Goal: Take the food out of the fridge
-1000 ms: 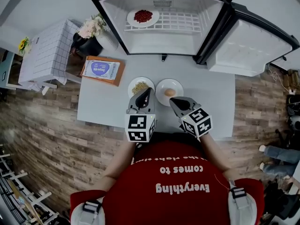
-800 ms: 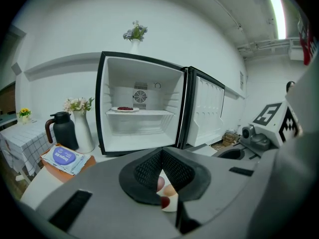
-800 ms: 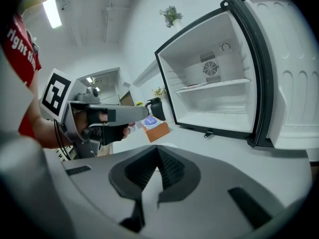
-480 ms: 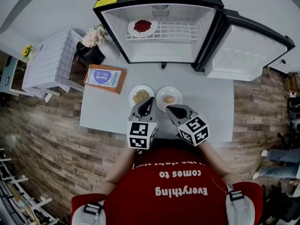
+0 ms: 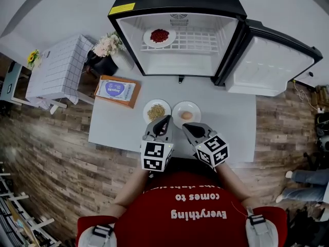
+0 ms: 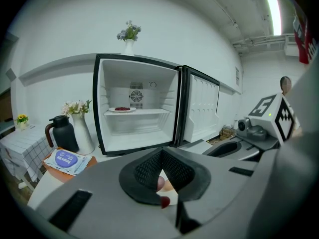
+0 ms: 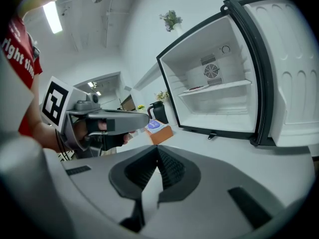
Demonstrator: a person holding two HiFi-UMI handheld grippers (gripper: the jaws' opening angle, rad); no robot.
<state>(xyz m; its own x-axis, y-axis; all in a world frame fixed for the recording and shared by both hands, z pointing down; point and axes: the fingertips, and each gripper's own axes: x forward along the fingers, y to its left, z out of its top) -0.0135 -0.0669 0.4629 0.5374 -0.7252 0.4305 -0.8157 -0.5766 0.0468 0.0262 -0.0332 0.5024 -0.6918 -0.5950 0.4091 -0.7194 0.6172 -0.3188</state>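
The left gripper (image 5: 164, 120) and right gripper (image 5: 187, 128) hover over the bench's (image 5: 113, 130) near edge, fingers together and empty, behind the grain plate (image 5: 156, 111) and egg plate (image 5: 186, 115). The red food (image 5: 159, 35) sits on the fridge (image 5: 177, 1) shelf (door wide open). Fetching it likely means reaching in, fingers parted.

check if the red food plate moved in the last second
No. The red food plate stays at the left end of the fridge shelf, just left of the fan vent.
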